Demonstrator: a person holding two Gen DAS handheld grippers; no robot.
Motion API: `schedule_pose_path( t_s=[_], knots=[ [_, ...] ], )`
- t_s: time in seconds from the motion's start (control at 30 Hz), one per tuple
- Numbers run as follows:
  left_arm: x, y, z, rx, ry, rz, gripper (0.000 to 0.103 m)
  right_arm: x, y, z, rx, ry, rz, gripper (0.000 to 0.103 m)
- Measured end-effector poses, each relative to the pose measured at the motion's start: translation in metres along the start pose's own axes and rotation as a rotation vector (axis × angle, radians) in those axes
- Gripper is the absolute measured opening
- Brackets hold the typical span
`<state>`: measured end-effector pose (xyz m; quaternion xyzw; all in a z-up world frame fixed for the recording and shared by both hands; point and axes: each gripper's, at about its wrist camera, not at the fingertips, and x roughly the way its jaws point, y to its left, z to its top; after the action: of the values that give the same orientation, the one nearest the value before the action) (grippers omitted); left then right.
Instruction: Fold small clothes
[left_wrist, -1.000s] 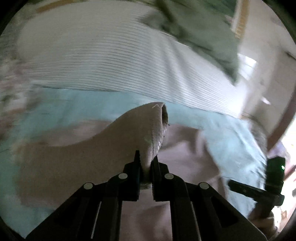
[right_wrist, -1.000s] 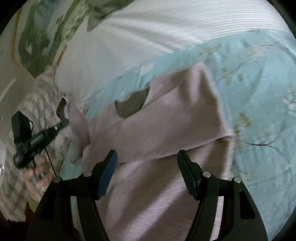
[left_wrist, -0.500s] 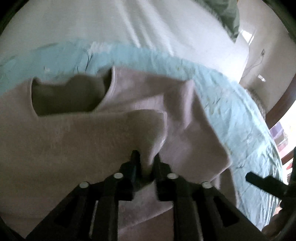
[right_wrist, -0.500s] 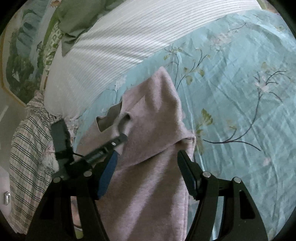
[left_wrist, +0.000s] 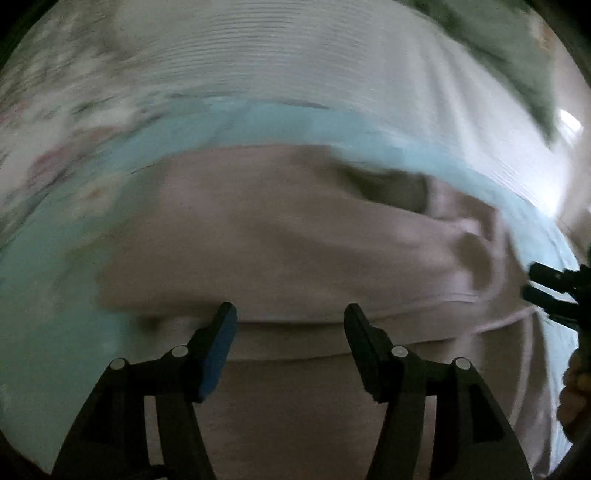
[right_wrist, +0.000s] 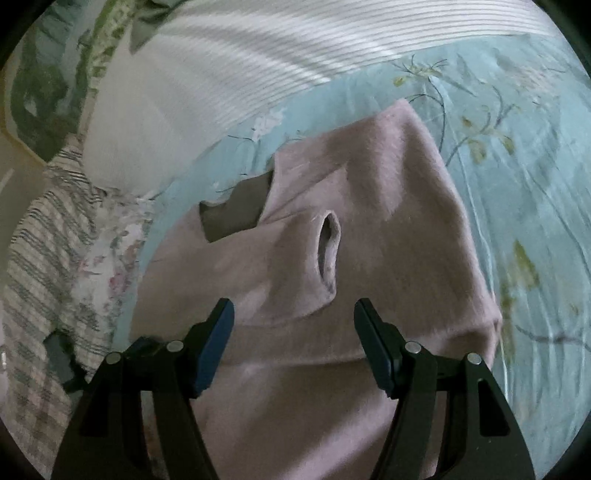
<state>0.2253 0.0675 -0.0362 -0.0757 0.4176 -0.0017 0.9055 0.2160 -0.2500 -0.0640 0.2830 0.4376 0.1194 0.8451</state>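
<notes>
Pink sweater (right_wrist: 388, 236) lies flat on the bed, on the light-blue floral sheet (right_wrist: 517, 166), with both sleeves folded in across the chest. One sleeve's open cuff (right_wrist: 327, 251) sits near the middle of the sweater, just below the dark neck opening (right_wrist: 236, 214). The fold edge runs across the sweater just ahead of your fingertips in both views.

Your right tool (right_wrist: 293, 332) hangs over the lower part of the sweater, jaws spread wide, gripping nothing. Your left tool (left_wrist: 290, 332) is the same: wide open, empty, over the sweater's lower body (left_wrist: 295, 251). The left wrist view is motion-blurred, so whether the tips touch the fabric can't be told. In that view the right tool (left_wrist: 554, 291) shows at the sweater's right edge, with part of your hand (left_wrist: 576, 398) below it.

Beyond the sweater's neck end lies a white ribbed blanket (right_wrist: 295, 59), with a green cloth (left_wrist: 517, 48) past it. On the neck-opening side of the sweater, off the sheet, there's a plaid fabric (right_wrist: 40, 266).
</notes>
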Motion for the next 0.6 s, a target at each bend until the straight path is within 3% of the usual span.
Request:
schedule_pose_path(
  t_s=[0.13, 0.2, 0.27, 0.3, 0.37, 0.5, 0.6],
  knots=[
    [0.002, 0.061, -0.009, -0.157, 0.003, 0.065, 0.060, 0.028, 0.000, 0.011, -0.009, 0.023, -0.088, 0.068],
    [0.013, 0.076, -0.011, -0.207, 0.028, 0.071, 0.059, 0.041, 0.000, 0.014, -0.003, 0.038, -0.092, 0.068],
    [0.023, 0.085, -0.012, -0.252, 0.042, 0.041, 0.059, 0.052, 0.007, 0.015, -0.023, 0.051, -0.087, 0.042],
    [0.024, 0.086, -0.010, -0.260, 0.034, 0.042, 0.058, 0.055, 0.010, 0.015, -0.033, 0.062, -0.079, 0.012],
    [0.030, 0.083, -0.004, -0.252, 0.031, 0.054, 0.058, 0.052, 0.019, 0.016, -0.051, 0.057, -0.054, 0.010],
    [0.037, 0.084, 0.005, -0.233, 0.033, 0.078, 0.054, 0.005, 0.027, 0.025, -0.073, -0.084, -0.017, 0.009],
    [0.036, 0.086, 0.004, -0.223, 0.028, 0.080, 0.053, -0.029, 0.003, 0.034, -0.033, -0.161, -0.065, 0.009]
  ],
)
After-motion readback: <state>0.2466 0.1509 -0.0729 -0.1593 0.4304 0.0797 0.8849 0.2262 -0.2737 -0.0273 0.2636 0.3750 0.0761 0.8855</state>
